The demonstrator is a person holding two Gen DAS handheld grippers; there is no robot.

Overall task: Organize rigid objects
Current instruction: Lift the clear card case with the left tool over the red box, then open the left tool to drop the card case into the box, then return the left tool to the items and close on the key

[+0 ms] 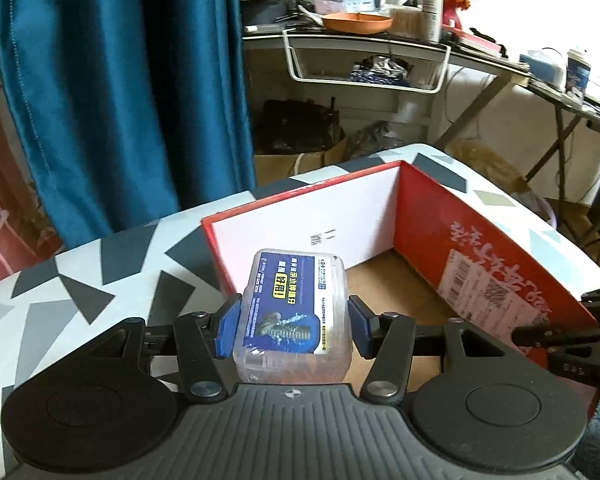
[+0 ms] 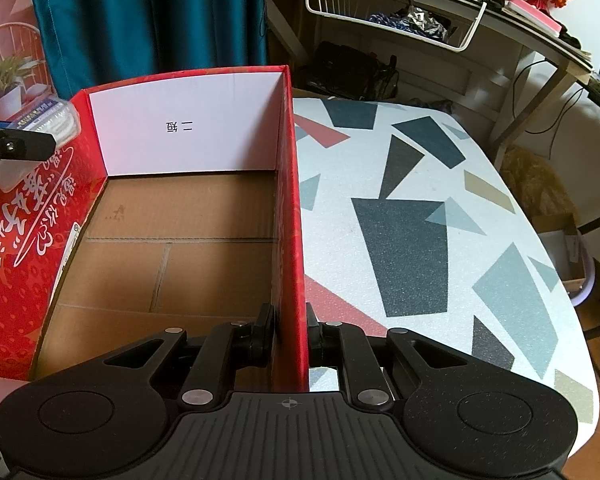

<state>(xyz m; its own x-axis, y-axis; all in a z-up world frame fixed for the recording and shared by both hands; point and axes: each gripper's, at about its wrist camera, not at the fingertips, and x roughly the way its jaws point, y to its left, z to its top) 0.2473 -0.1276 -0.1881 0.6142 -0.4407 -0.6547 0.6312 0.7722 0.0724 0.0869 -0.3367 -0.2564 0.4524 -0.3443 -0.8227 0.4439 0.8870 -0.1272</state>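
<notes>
My left gripper (image 1: 293,326) is shut on a clear plastic box with a blue label (image 1: 292,312) and holds it over the near left edge of an open red cardboard box (image 1: 480,248). My right gripper (image 2: 291,336) is shut on the red box's right wall (image 2: 292,200), one finger inside and one outside. In the right wrist view the plastic box (image 2: 40,124) shows at the far left, above the red box's left wall. The red box's brown floor (image 2: 172,264) is bare.
The red box stands on a table with a white, grey and red triangle pattern (image 2: 440,220). A blue curtain (image 1: 120,80) hangs behind. A cluttered desk with a white wire basket (image 1: 364,60) stands at the back right.
</notes>
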